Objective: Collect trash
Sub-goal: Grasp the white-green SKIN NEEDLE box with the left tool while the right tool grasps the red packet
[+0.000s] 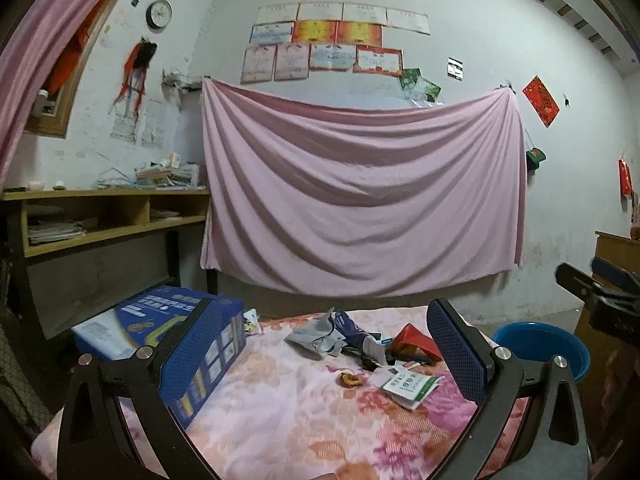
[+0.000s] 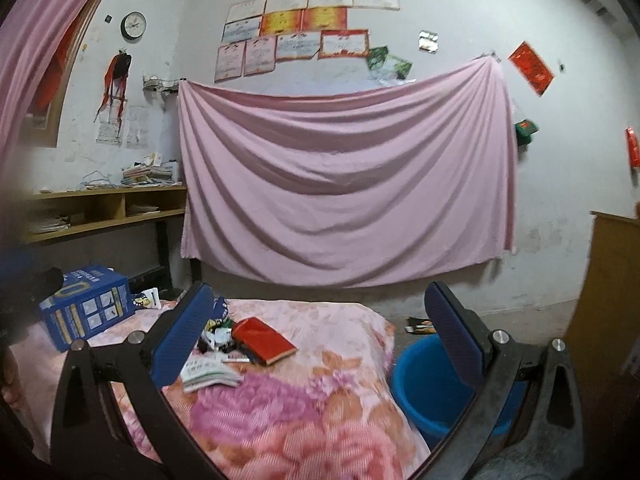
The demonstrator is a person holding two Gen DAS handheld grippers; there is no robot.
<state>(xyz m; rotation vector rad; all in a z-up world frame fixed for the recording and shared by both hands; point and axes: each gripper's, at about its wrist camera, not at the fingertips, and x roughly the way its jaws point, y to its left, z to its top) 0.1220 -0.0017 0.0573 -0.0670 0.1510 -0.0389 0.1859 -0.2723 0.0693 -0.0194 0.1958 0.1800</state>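
Observation:
Trash lies in a heap on the floral blanket (image 1: 280, 412): a grey crumpled wrapper (image 1: 316, 336), a red packet (image 1: 416, 338), a green-and-white sachet (image 1: 412, 386) and a small brown scrap (image 1: 351, 380). The right wrist view shows the same red packet (image 2: 264, 340) and sachet (image 2: 208, 372). A blue basin (image 1: 548, 346) (image 2: 424, 384) stands on the floor off the bed's right side. My left gripper (image 1: 324, 348) hangs open above the blanket, short of the heap, holding nothing. Over the bed's right edge, my right gripper (image 2: 320, 332) is open and empty.
A blue printed carton (image 1: 172, 340) (image 2: 86, 306) sits on the bed's left side. A wooden shelf desk (image 1: 112, 208) with papers stands at the left wall. A pink sheet (image 1: 360, 196) hangs on the far wall. A wooden cabinet (image 2: 608, 300) is at the right.

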